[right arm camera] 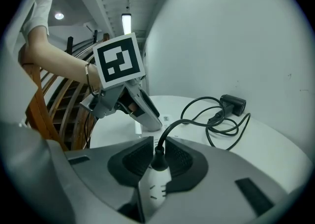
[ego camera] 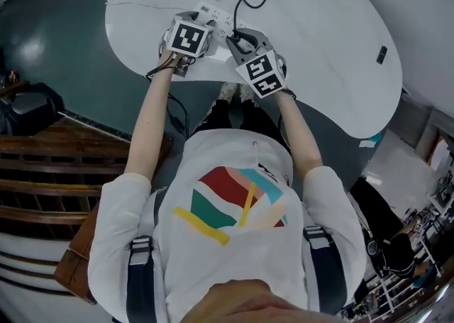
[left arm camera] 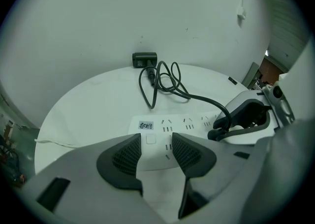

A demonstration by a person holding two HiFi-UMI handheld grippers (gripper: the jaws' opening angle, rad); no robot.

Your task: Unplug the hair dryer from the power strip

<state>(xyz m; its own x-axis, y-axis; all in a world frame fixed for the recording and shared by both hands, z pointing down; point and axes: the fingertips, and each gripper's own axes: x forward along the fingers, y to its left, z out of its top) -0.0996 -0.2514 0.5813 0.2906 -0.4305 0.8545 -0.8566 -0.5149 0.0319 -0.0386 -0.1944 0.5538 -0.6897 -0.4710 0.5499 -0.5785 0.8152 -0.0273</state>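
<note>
Two grippers meet at the strip (left arm camera: 187, 124), which lies near the front edge of the white surface (left arm camera: 88, 110). The left gripper (left arm camera: 156, 149) points steeply down over the strip's end with the label and button. Its jaws stand narrowly apart with nothing pinched between them, and whether the tips touch the strip cannot be told. The right gripper (right arm camera: 160, 151) comes in from the other side, just beside the left one. Its pads (right arm camera: 133, 156) sit close against both sides of the black plug (right arm camera: 158, 164), holding it. The plug is seated in the strip, near the end away from the label. From the plug the cord (left arm camera: 197, 99) runs back across the surface into a loose coil. The dryer (left arm camera: 144, 60) lies at the coil's far end, well apart from the strip.
</note>
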